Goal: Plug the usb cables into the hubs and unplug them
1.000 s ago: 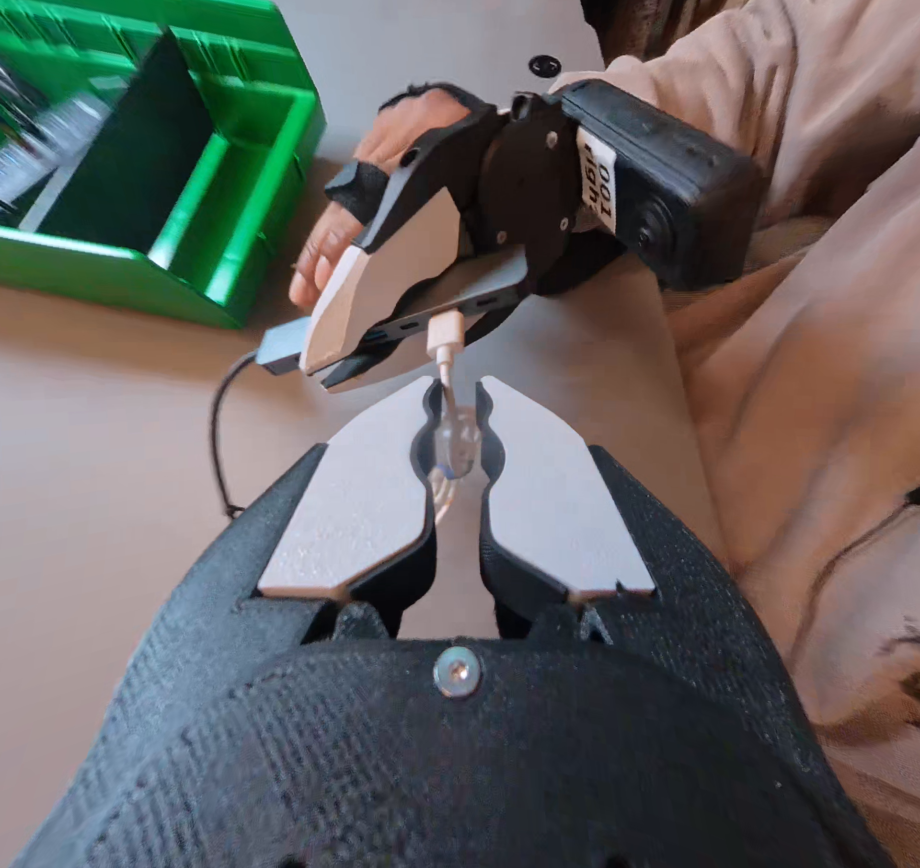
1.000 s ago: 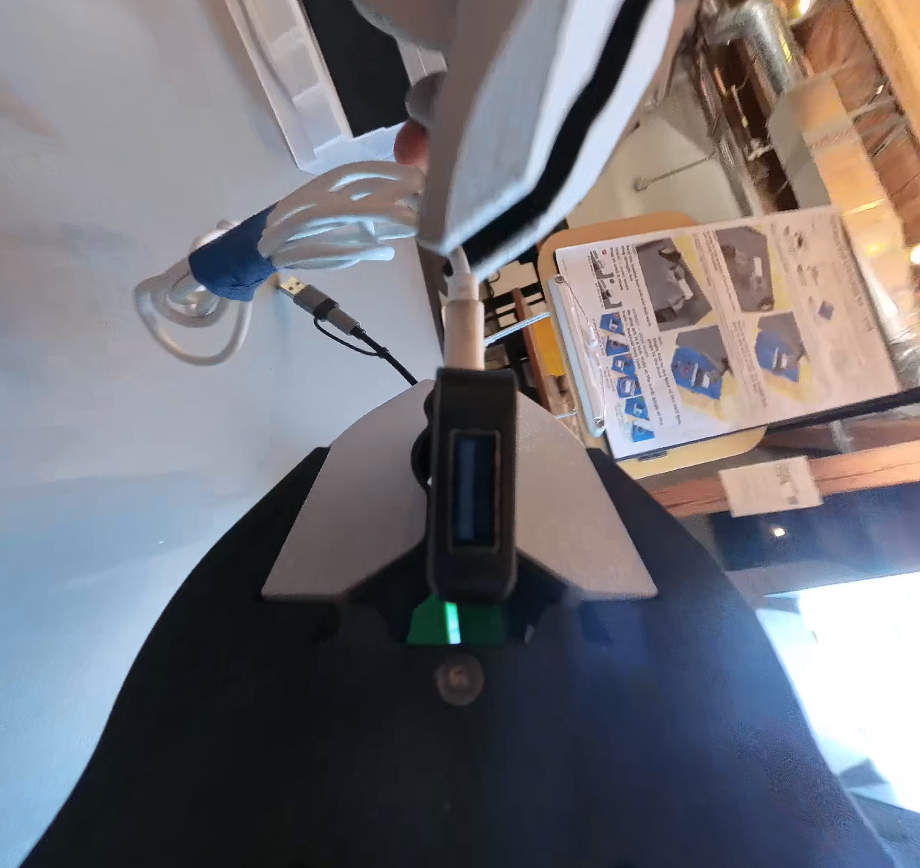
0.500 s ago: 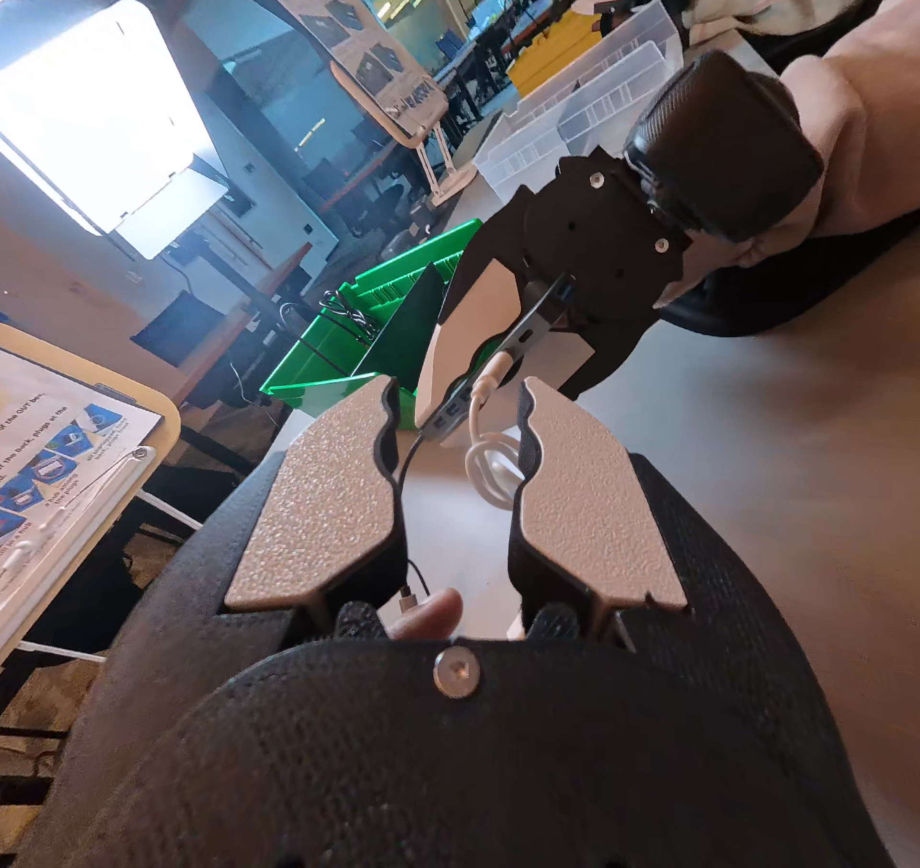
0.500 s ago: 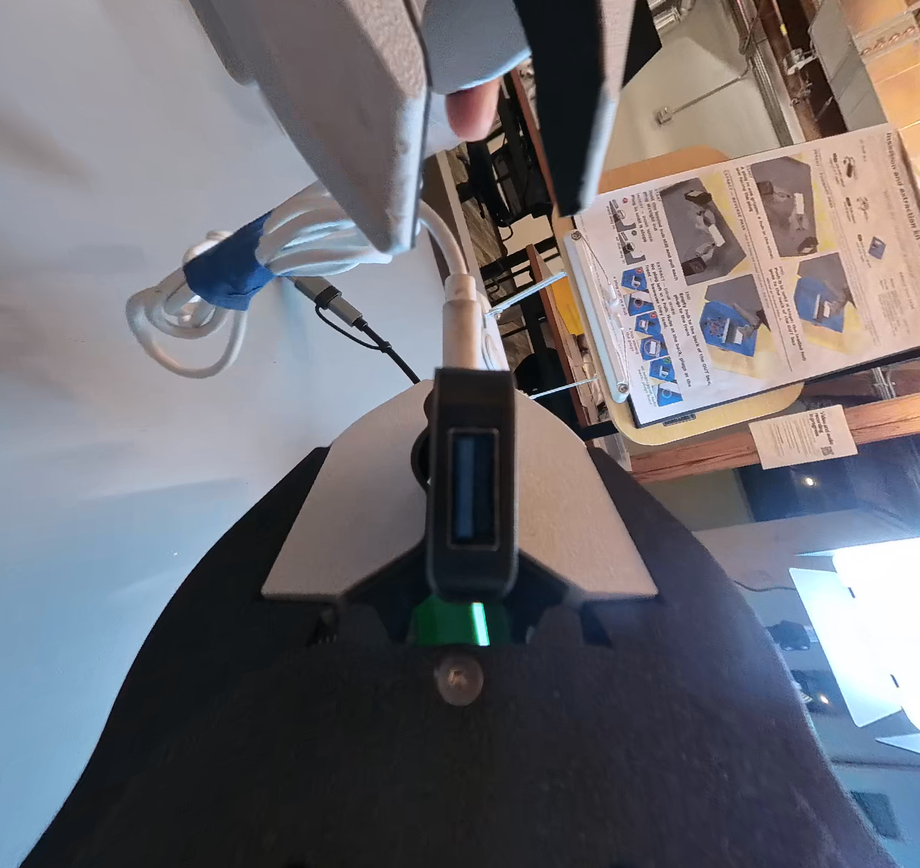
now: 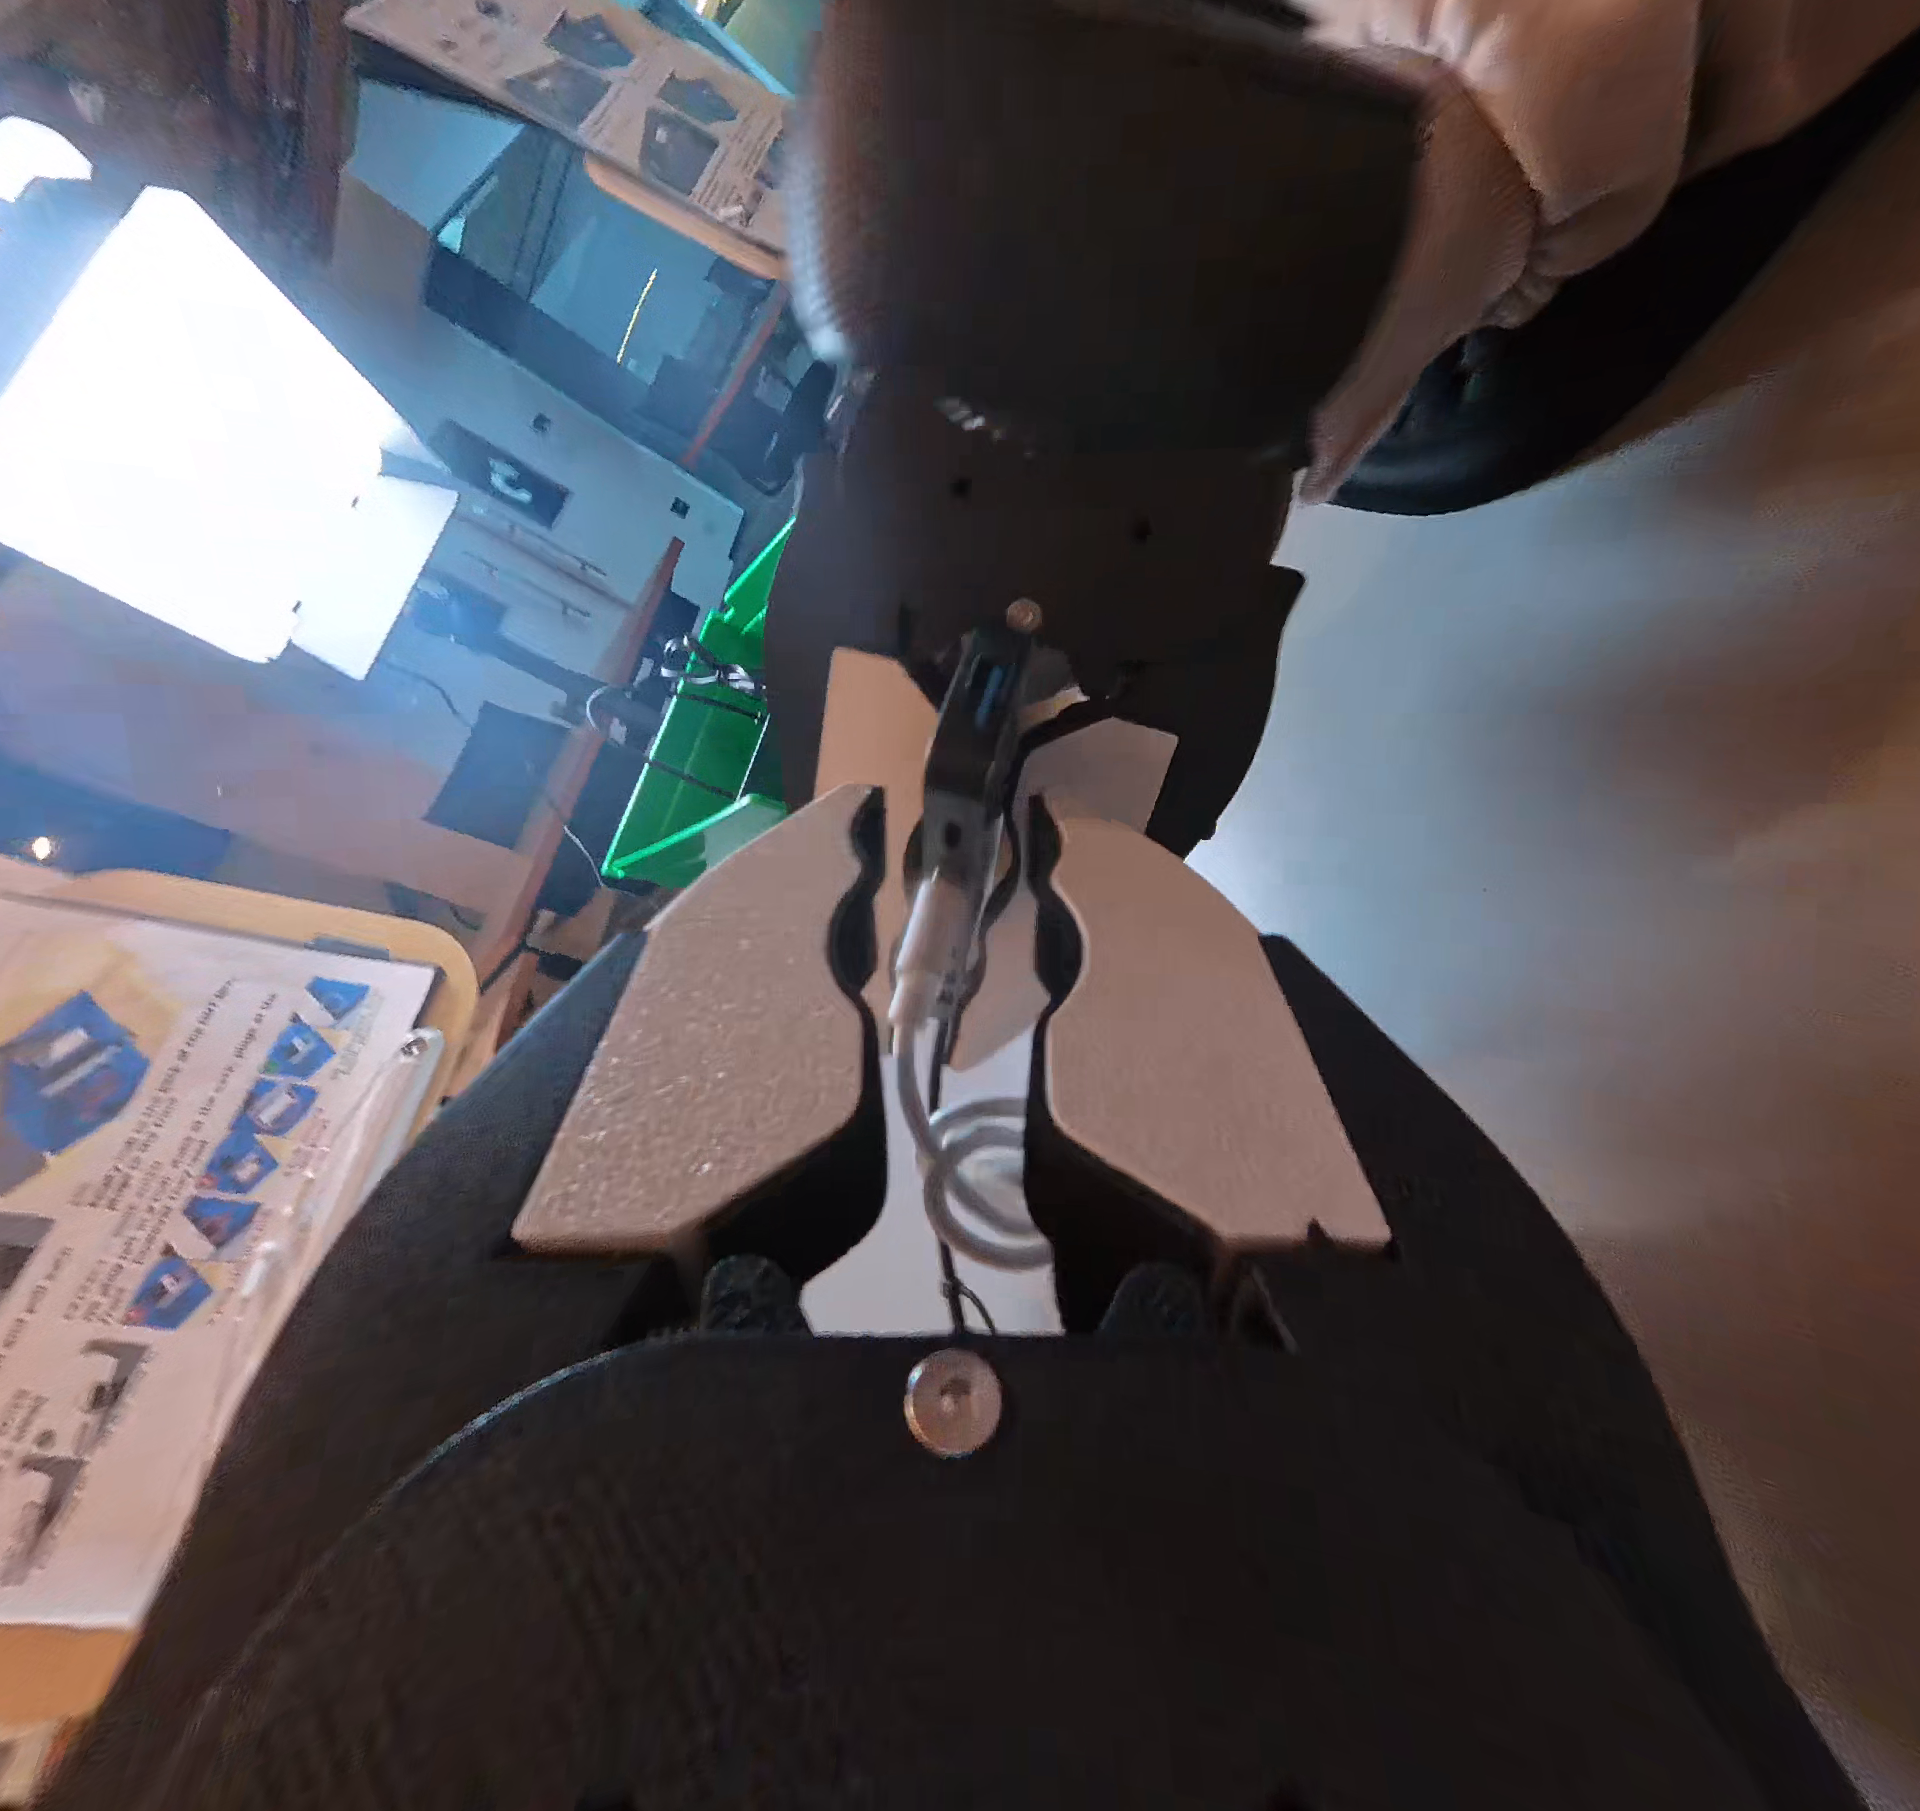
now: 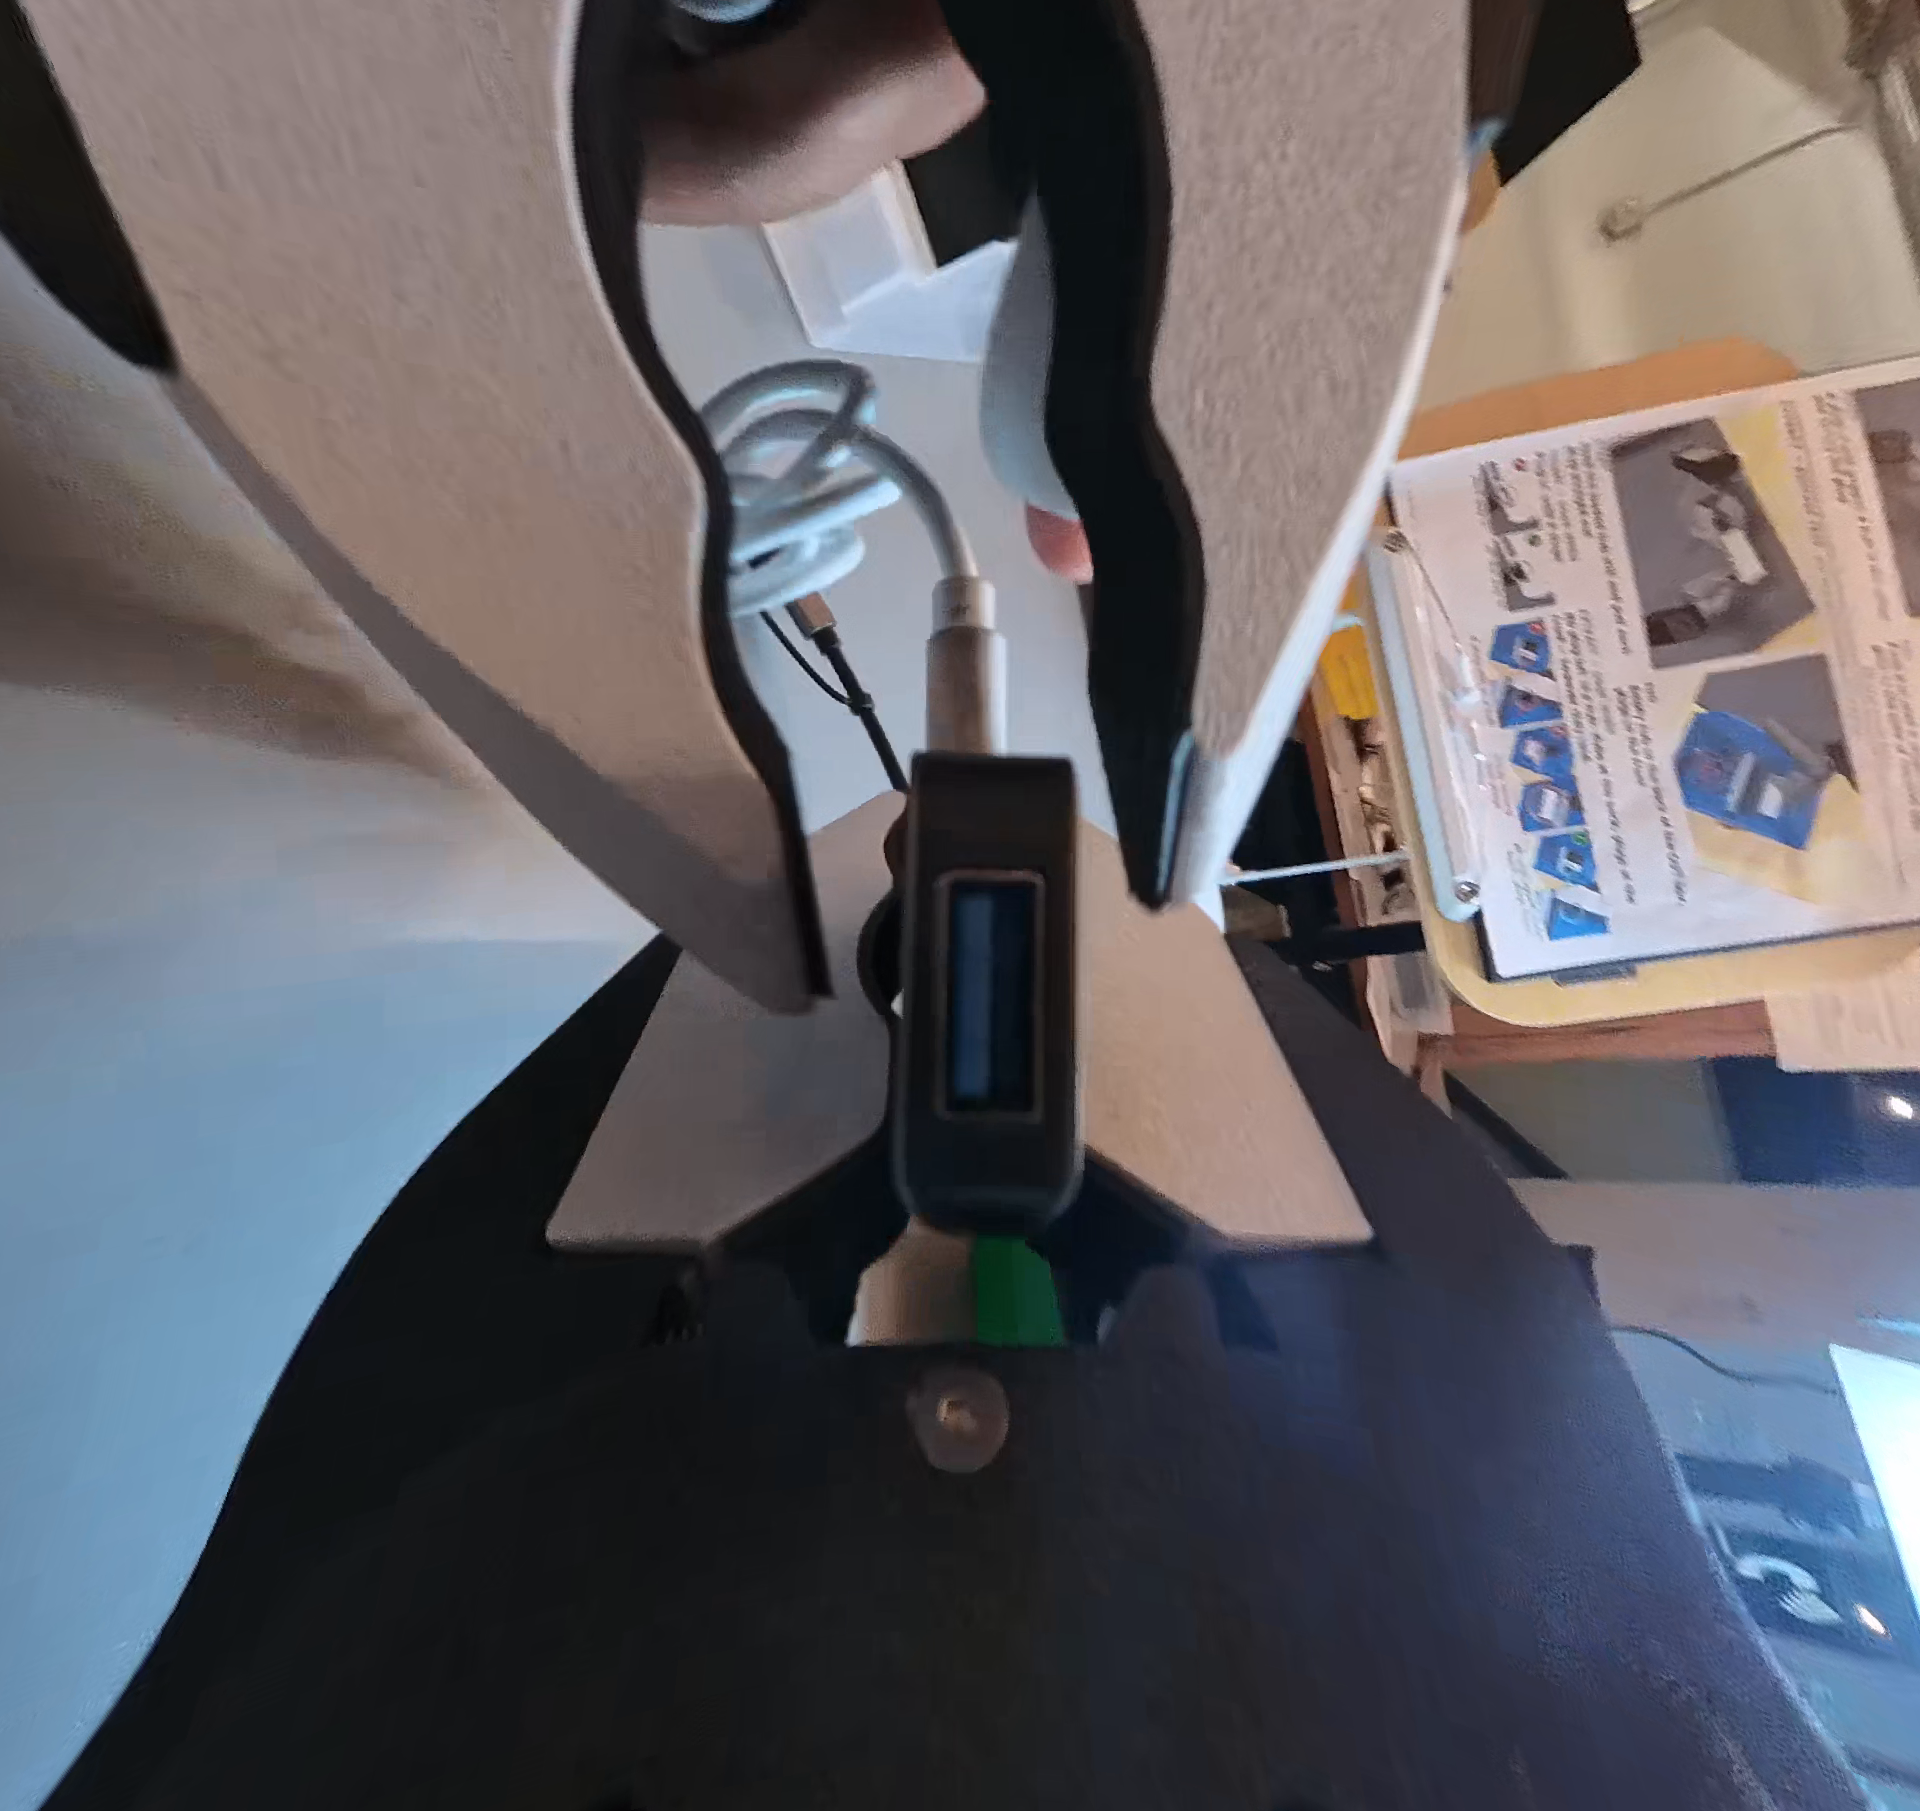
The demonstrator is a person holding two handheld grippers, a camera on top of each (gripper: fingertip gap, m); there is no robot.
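While both grippers sit nose to nose above the pale table [image 5: 1558,722], the right gripper [image 6: 982,992] has its fingers clamped on the dark hub [image 6: 985,1003], one blue port on the hub's end facing the camera. A white plug [image 6: 966,670] is seated in the hub's far face; its white cable [image 6: 800,483] runs back to a loose coil lying on the table, with a thin black lead [image 6: 831,670] beside it.

Left wrist view — the left gripper [image 5: 956,888] has its fingers apart, one on each side of the plug [image 5: 930,940] without touching it. The hub [image 5: 977,722] stands just past the fingertips, held edge-on in the right gripper [image 5: 987,753], which a beige sleeve [image 5: 1507,99] backs.

Farther off: a green bin [image 5: 707,753] behind the right gripper, and an illustrated sheet [image 6: 1683,670] on a tan board at the table's edge — motion blur softens much of both views.
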